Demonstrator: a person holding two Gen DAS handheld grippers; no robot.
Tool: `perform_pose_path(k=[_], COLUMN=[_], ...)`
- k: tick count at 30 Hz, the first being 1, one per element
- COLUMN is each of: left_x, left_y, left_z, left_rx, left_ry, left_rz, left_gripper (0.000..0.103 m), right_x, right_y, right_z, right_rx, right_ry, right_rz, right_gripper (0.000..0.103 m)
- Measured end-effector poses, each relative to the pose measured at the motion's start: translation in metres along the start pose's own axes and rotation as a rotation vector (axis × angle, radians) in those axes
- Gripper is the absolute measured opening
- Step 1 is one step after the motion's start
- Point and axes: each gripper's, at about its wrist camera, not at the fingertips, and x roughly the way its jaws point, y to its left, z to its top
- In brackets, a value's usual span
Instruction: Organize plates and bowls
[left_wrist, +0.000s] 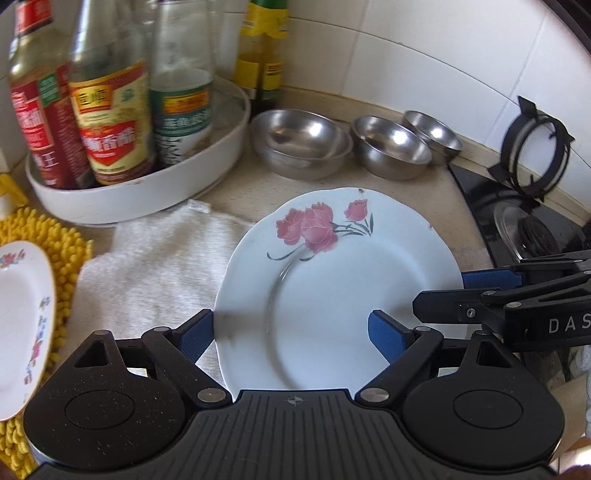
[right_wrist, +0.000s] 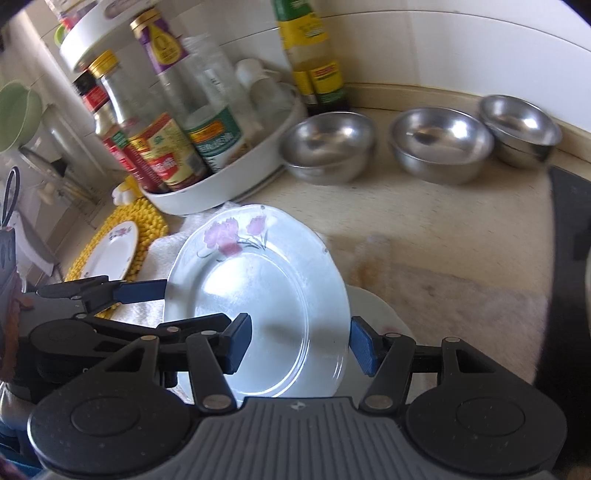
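Glossy glazed plate (left_wrist: 332, 291); shiny steel bowls (left_wrist: 301, 142); nubby towel (left_wrist: 155, 266).

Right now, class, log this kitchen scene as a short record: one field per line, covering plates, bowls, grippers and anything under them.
Large plate: flowered plate between both grippers, partly over a white towel
Small plate: small flowered plate on a yellow mat
Hidden plate: another white plate peeks from under the large one
Bowls: three steel bowls along the wall, apart
Left gripper: open, fingers astride the plate's near edge
Right gripper: open, at the plate's right rim
Bottles: in a white tray
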Motion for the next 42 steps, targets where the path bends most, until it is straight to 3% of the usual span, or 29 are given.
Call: perform_pose_path(k=[11,19,31,42], left_x=[0.016,0.021,0.017,-0.001], left_y=[-0.040,-0.051,-0.055,-0.035], left_z=[-0.003,-0.008,-0.010,-0.014], left_rx=[0.100,0.108,0.085,0.034], left_ry=[0.048,0.073,0.030,-0.016], left_rz=[-0.062,-0.078,-0.066,0.025], left_gripper=[0.092,0.091,0.091,0.093], right_x=[-0.022,-0.026,-0.025,-0.031], right_y=[-0.027,-0.038,-0.043,-0.046], right_z=[-0.025,-0.033,-0.027,-0.028], right_rx=[0.091,0.097,0.031,-0.003], right_ry=[0.003,0.019,-0.035,-0.068], right_rz=[-0.073,-0.089,-0.106,-0.120], right_gripper=[0.062,0.062,0.063,0.065])
